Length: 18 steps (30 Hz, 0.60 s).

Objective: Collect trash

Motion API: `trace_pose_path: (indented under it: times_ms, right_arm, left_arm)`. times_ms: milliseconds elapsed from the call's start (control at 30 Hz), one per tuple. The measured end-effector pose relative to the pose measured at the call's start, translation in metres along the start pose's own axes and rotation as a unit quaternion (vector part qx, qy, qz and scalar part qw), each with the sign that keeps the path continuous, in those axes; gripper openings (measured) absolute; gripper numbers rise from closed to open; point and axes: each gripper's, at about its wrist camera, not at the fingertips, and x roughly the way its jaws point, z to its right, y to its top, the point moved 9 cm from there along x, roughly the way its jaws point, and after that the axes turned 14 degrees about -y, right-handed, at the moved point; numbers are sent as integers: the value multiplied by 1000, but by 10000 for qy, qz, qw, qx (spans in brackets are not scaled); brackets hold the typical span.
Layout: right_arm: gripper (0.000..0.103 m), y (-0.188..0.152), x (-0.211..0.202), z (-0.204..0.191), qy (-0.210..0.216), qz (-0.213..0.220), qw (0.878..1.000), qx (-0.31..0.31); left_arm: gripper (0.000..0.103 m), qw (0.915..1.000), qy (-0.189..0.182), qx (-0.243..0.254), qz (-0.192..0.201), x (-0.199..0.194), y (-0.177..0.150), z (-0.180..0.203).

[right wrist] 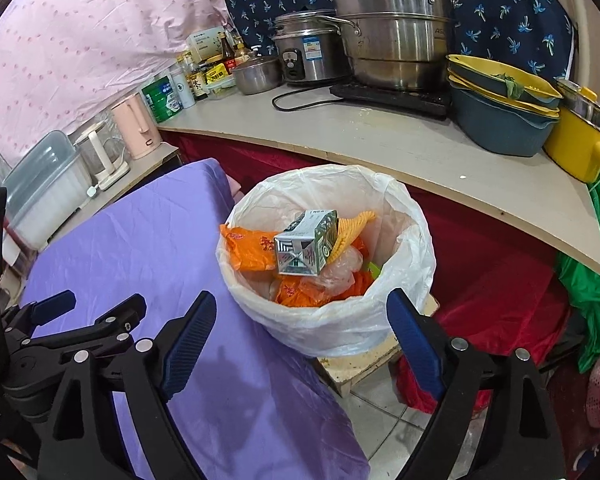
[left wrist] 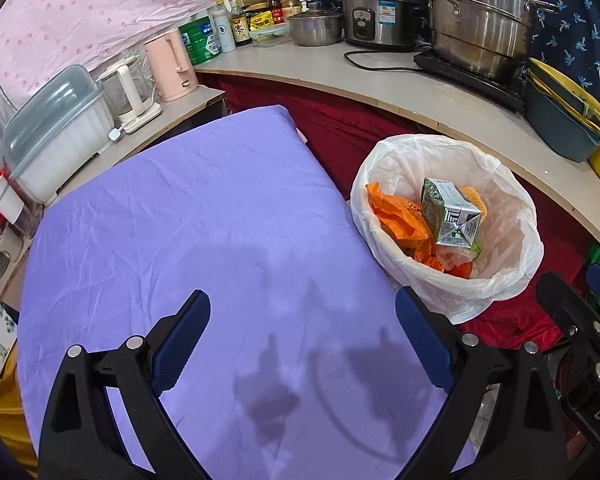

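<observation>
A cramped kitchen corner: a purple cloth-covered table sits before a curved pale counter crowded with steel pots. Right of the table stands a round bin lined with a white plastic bag, holding orange wrappers and a crumpled green-and-silver drink carton. Both the left gripper and the right gripper have their blue fingers spread wide with nothing between them. The carton lies in the bin, beyond the right fingers. The dropping looks done; no trash shows on the cloth, so next comes a search for more.
</observation>
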Motion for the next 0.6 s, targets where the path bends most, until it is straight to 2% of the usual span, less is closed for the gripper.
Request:
trace_pose_path:
  times_ms: [233, 300, 600]
  right_arm:
    - [87, -8, -8, 1, -64, -7, 10000, -11]
    - [98, -9, -9, 2, -39, -8, 10000, -13]
    - [97, -18, -11, 5, -100, -19, 9999, -88]
  left_arm:
    - [90, 10000, 75, -15, -27, -8, -11, -4]
    - [90, 9999, 92, -18, -35, -9, -14, -5]
    - [90, 9999, 140, -24, -62, -13, -26, -3]
